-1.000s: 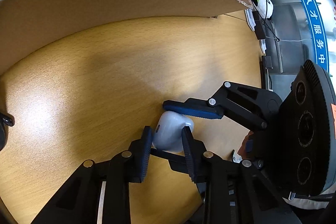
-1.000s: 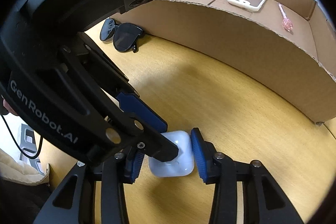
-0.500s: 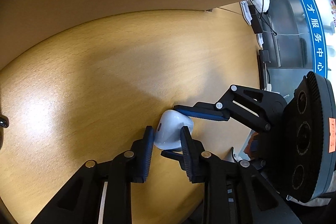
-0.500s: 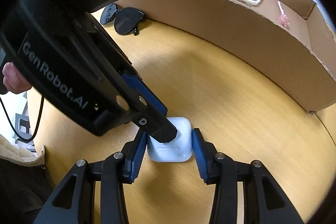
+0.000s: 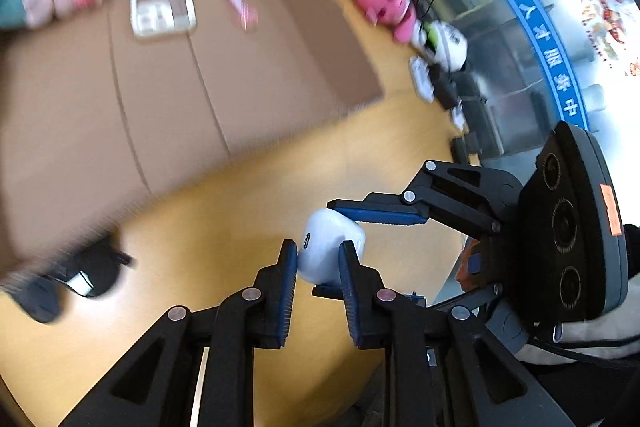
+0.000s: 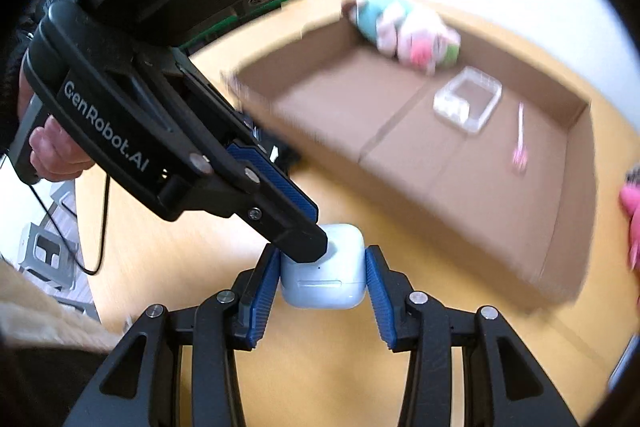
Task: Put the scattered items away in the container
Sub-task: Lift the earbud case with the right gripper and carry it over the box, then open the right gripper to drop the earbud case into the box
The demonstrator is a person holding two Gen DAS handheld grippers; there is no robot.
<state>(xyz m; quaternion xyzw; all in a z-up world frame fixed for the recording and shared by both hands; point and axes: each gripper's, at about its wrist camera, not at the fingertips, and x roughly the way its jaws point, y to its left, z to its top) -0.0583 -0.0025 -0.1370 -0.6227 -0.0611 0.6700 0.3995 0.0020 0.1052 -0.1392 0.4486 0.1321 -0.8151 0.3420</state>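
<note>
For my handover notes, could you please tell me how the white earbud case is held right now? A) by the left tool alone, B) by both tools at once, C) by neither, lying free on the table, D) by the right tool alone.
B: the white earbud case sits between the blue pads of the right tool, while the left tool also pinches it, crossing at an angle, above the table.

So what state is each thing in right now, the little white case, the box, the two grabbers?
earbud case: lid shut, lifted off the table, gripped from two sides.
left hand-held gripper: shut on the earbud case.
right hand-held gripper: shut on the earbud case.
cardboard box: open on top, holding a plush toy, a clear tray and a pink pen.
sunglasses: lying on the table, outside the box.
</note>
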